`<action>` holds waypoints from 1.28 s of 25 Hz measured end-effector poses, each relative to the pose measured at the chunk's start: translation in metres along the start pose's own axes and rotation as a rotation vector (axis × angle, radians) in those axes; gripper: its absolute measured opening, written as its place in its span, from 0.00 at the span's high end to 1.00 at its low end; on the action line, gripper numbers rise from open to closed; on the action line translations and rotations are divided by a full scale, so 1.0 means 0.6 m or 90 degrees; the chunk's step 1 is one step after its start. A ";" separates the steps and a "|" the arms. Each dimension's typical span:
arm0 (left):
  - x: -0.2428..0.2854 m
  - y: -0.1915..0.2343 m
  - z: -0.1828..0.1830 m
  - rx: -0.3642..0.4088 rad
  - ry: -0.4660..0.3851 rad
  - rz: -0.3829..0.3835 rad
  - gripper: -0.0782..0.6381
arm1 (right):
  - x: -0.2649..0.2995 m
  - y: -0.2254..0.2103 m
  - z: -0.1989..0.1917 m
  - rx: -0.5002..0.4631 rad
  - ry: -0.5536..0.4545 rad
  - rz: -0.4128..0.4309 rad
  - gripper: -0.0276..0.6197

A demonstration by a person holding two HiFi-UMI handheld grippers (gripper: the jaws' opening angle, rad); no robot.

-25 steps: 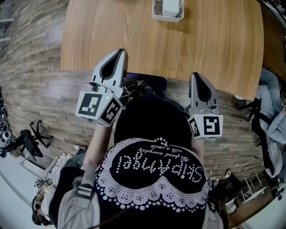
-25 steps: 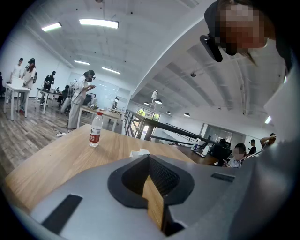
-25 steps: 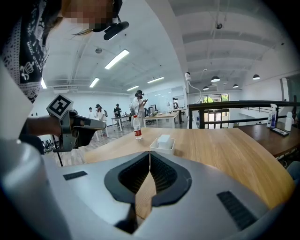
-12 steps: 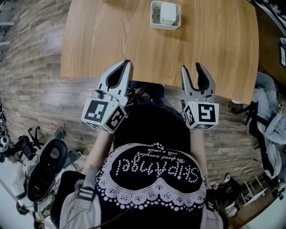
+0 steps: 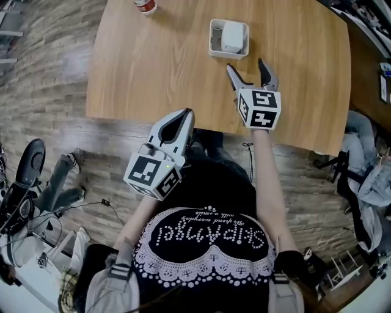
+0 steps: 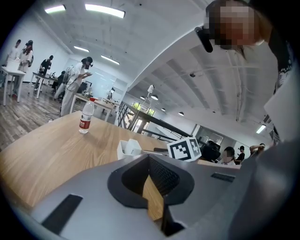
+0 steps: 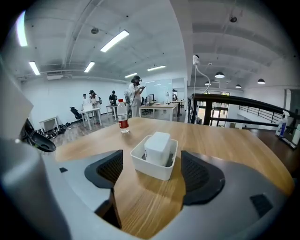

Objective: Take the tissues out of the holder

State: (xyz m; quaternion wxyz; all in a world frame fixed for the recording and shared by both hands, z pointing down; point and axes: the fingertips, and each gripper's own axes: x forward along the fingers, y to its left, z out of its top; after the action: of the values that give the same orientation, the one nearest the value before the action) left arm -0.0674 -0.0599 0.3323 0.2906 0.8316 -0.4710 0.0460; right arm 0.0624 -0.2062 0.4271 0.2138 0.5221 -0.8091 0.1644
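Looking down, I see the big wooden table [image 5: 159,67] first. My right gripper [image 5: 245,66] is over it; its fingers have just been opening and now stand wide apart with nothing between them, pointing at the white holder [image 5: 212,38] just ahead and not touching it. My left gripper [image 5: 185,116] hangs by the near table edge with its fingers pressed together on nothing, the tissues [image 5: 233,36] sit inside the holder as a small white pack, and a little bottle [image 5: 145,6] stands well apart at the far side.

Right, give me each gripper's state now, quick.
Left gripper: jaws shut, empty.
Right gripper: jaws have just been opening, now wide, nothing between them; white rectangular plastic holder just ahead.
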 end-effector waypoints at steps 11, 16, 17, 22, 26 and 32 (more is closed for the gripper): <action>0.000 0.053 0.005 -0.031 0.012 0.045 0.88 | 0.123 -0.011 -0.010 0.050 0.086 -0.004 0.38; 0.011 0.064 0.013 -0.037 0.010 0.053 0.88 | 0.153 -0.016 -0.009 0.058 0.105 -0.011 0.38; 0.013 0.066 0.014 -0.039 0.010 0.054 0.88 | 0.158 -0.019 -0.011 0.061 0.110 -0.015 0.38; 0.018 0.079 0.017 -0.044 0.016 0.058 0.88 | 0.173 -0.028 -0.015 0.067 0.123 -0.031 0.38; 0.025 0.085 0.018 -0.045 0.018 0.059 0.88 | 0.184 -0.024 -0.018 0.056 0.138 -0.024 0.38; 0.028 0.093 0.024 -0.049 0.018 0.062 0.88 | 0.194 -0.020 -0.027 0.004 0.186 -0.040 0.39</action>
State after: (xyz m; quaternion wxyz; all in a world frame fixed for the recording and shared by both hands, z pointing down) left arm -0.1059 -0.1016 0.3509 0.3264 0.7951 -0.5083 0.0536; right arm 0.0343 -0.2931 0.5015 0.3326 0.5184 -0.7521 0.2343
